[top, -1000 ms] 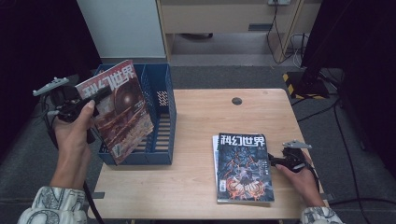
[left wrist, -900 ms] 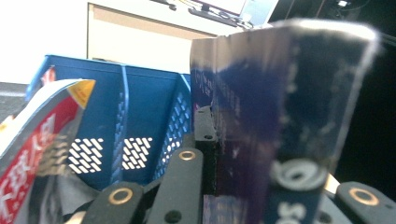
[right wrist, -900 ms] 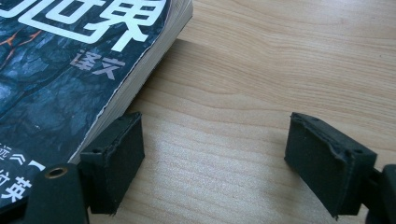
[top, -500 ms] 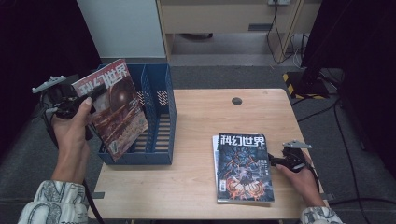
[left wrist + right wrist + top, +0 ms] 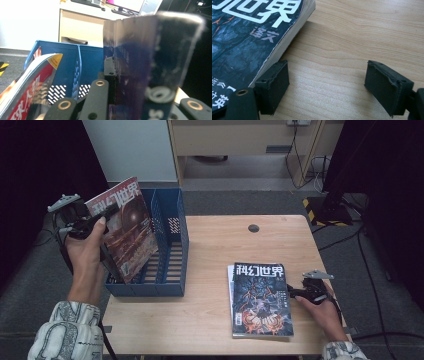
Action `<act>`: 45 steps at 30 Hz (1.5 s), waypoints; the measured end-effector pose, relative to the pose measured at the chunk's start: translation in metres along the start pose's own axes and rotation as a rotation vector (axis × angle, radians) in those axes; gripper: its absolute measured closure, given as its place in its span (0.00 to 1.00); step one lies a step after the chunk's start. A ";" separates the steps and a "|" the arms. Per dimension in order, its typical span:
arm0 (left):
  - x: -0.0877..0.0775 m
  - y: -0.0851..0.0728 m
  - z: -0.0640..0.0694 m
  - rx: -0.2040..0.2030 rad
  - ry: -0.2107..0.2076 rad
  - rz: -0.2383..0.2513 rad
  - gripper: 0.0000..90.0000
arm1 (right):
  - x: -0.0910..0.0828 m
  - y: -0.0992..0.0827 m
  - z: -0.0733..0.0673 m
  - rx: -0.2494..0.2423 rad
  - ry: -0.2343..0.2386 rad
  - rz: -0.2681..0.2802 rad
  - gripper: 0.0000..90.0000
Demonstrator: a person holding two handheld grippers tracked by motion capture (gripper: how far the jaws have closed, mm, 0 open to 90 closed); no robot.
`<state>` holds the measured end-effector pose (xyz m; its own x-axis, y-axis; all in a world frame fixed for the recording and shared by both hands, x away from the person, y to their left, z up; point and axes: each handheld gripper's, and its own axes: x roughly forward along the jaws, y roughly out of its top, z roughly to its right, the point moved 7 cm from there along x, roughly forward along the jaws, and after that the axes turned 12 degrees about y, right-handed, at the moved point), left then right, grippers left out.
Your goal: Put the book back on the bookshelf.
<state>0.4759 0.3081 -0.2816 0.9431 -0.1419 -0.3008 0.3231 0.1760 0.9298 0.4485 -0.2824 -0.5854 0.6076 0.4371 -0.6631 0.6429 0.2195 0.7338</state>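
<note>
Left gripper [image 5: 82, 227] clamps magazine [image 5: 122, 227] tilted, long axis angling down into rack [image 5: 172, 250] directly below. Right gripper [image 5: 312, 292] fingers wide, beside stack [image 5: 260, 300].

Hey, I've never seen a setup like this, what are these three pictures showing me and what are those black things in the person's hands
A person sits at a wooden table holding a hand-operated two-jaw gripper in each hand; no robot arm is involved. The high view looks down from above the person. The other two pictures come from small cameras riding on each gripper, looking along its black jaws.

The left gripper is clamped on a magazine, lifted above a blue file rack at the table's left edge. In the left gripper view that magazine's dark cover is close up and blurred.

The right gripper rests open on the wood beside a stack of magazines lying flat, one jaw next to the stack's edge.
</note>
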 end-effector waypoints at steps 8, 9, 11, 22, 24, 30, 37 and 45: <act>0.010 -0.001 0.001 0.000 0.013 0.009 0.93 | 0.000 0.000 0.000 0.000 0.001 0.000 0.22; 0.011 -0.001 0.001 -0.001 0.015 0.008 0.93 | 0.000 0.000 0.000 0.000 0.001 0.000 0.22; 0.013 -0.002 0.000 -0.003 0.017 0.010 0.93 | 0.000 0.000 0.000 -0.001 0.001 0.000 0.22; 0.023 -0.003 0.002 0.000 0.012 0.024 0.93 | 0.000 0.000 0.000 -0.001 0.001 0.000 0.22; 0.025 -0.004 0.004 0.002 0.014 0.032 0.93 | 0.000 0.000 0.000 -0.002 0.001 0.000 0.22; 0.029 -0.007 0.007 0.015 0.018 0.047 0.93 | 0.000 0.000 0.000 -0.002 0.001 0.000 0.22; 0.031 -0.013 0.005 -0.001 0.021 0.051 0.93 | 0.000 0.000 0.000 -0.005 0.000 0.003 0.22; 0.033 -0.023 0.001 -0.008 0.017 0.058 0.93 | 0.000 0.000 0.000 -0.004 0.002 0.002 0.22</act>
<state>0.4999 0.2981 -0.3129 0.9614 -0.1147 -0.2499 0.2683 0.1914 0.9441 0.4484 -0.2824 -0.5852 0.6082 0.4395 -0.6611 0.6395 0.2221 0.7360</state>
